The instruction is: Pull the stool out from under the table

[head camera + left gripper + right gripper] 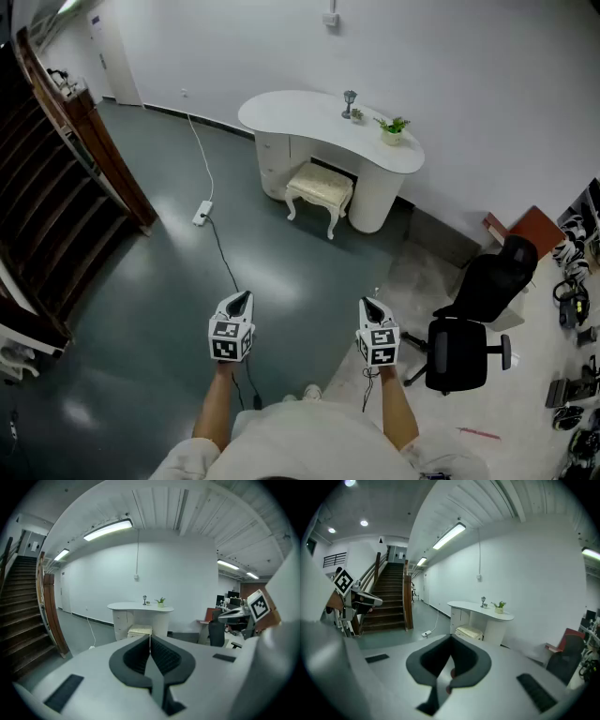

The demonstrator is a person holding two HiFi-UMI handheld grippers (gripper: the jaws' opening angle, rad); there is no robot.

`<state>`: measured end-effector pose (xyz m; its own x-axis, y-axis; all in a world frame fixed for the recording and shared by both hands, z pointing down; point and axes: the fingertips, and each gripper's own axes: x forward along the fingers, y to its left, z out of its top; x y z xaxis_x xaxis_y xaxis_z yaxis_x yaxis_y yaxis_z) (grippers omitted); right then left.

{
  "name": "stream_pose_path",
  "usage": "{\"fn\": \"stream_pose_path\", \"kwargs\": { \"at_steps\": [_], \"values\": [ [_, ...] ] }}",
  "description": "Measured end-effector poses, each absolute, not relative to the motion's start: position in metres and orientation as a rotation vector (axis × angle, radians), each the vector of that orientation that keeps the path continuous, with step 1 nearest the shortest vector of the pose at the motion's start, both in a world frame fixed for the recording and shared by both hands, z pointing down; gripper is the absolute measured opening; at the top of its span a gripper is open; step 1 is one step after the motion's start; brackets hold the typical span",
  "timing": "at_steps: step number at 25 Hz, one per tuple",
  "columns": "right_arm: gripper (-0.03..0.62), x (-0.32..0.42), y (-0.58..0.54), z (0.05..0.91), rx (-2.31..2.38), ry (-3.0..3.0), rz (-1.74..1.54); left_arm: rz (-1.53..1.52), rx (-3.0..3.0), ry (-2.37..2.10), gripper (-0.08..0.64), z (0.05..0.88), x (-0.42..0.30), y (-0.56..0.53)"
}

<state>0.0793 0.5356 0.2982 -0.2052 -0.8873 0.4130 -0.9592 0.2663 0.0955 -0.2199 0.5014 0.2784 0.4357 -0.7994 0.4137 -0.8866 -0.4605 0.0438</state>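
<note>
A cream cushioned stool [321, 190] with white curved legs stands tucked partly under a white kidney-shaped table [309, 117] against the far wall. Both show small in the left gripper view, stool [140, 631] below the table [139, 607], and in the right gripper view, stool [469, 632] and table [478, 607]. My left gripper [241, 302] and right gripper [371, 307] are held side by side far from the stool, over the grey floor, pointing toward it. Both are shut with nothing between their jaws.
A white cable and power strip [202, 213] lie on the floor left of the table. A wooden staircase [52, 178] rises at the left. A black office chair [464, 337] stands at the right near cluttered gear [574, 281]. A plant [392, 128] and goblet [349, 102] sit on the table.
</note>
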Motion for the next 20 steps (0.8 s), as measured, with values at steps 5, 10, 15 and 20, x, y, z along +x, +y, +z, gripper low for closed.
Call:
{"fn": "stream_pose_path", "kwargs": {
  "at_steps": [5,10,15,20],
  "values": [
    [-0.003,0.079,0.536,0.301,1.672,-2.16,0.257,0.488,2.427,-1.456,0.014,0.284,-0.217,0.502],
    [-0.003,0.08,0.534,0.303,1.671,-2.159,0.259,0.492,2.424,-1.456,0.013,0.287,-0.215,0.501],
    [0.077,0.069,0.53,0.299,1.61,-2.305,0.321,0.487,2.493,-1.334,0.209,0.288,-0.198,0.502],
    [0.322,0.067,0.524,0.309,1.563,-2.327,0.351,0.448,2.469,-1.313,0.267,0.293,-0.185,0.502]
  ]
}}
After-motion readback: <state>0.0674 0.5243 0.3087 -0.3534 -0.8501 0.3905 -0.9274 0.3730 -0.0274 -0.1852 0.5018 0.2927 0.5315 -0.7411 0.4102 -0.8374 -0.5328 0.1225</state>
